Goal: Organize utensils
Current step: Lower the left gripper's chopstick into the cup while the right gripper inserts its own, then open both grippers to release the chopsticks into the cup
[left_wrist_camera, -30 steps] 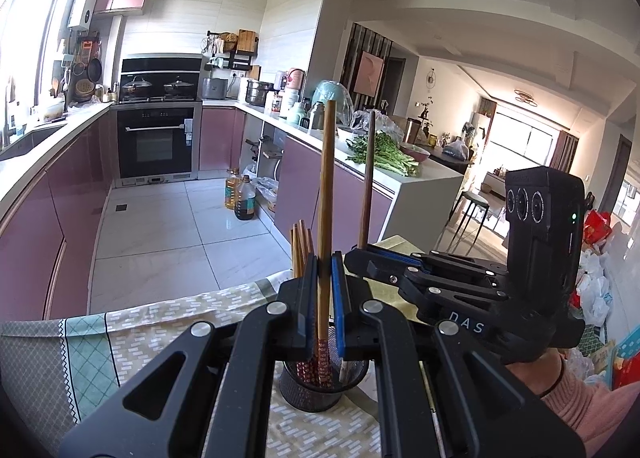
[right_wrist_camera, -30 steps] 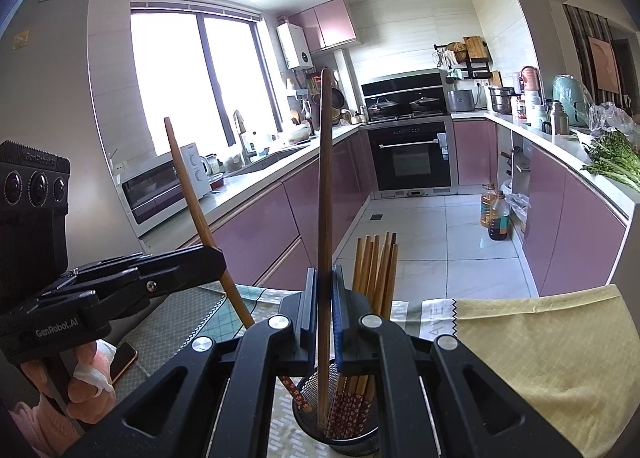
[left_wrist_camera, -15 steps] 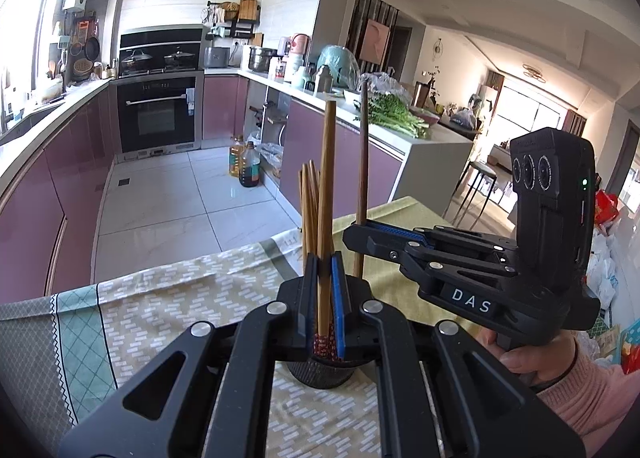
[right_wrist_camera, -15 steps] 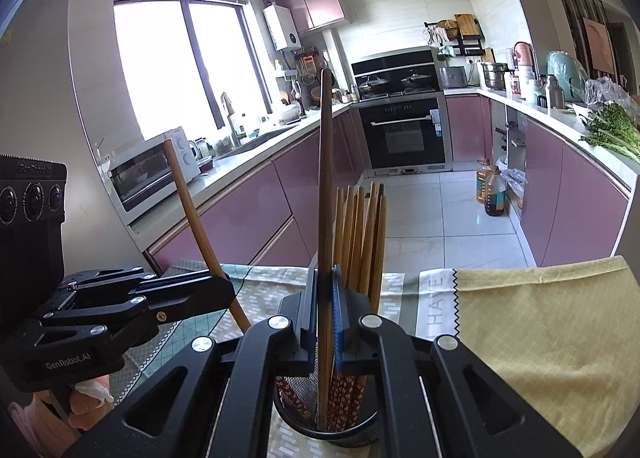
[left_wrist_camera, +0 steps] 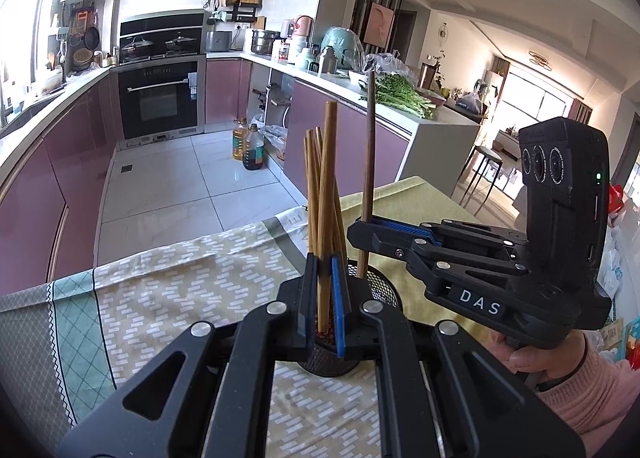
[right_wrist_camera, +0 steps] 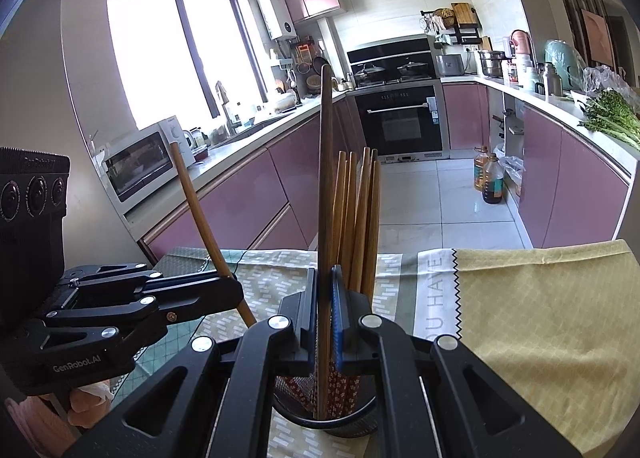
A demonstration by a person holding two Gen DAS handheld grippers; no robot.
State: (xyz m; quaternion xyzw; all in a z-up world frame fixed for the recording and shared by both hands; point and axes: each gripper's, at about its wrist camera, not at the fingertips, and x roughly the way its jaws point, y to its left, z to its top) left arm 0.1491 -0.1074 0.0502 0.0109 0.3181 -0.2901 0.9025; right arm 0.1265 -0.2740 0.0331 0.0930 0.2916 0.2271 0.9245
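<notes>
A black mesh utensil holder (left_wrist_camera: 380,290) (right_wrist_camera: 344,422) stands on the tablecloth with several wooden chopsticks (right_wrist_camera: 360,218) upright in it. My left gripper (left_wrist_camera: 325,298) is shut on a light wooden chopstick (left_wrist_camera: 327,178), its lower end inside the holder. My right gripper (right_wrist_camera: 324,314) is shut on a darker chopstick (right_wrist_camera: 325,162), its tip down in the holder. In the left wrist view the right gripper (left_wrist_camera: 360,234) holds that dark chopstick (left_wrist_camera: 369,146) just right of mine. In the right wrist view the left gripper (right_wrist_camera: 228,290) holds its chopstick (right_wrist_camera: 196,210) tilted.
A patterned green and yellow tablecloth (left_wrist_camera: 192,290) (right_wrist_camera: 520,306) covers the table. Beyond the table's far edge lie the kitchen floor, purple cabinets (right_wrist_camera: 248,210), an oven (left_wrist_camera: 158,102) and oil bottles (left_wrist_camera: 248,146).
Both grippers have lowered their chopsticks further into the holder. The view has tilted down and the holder has come closer.
</notes>
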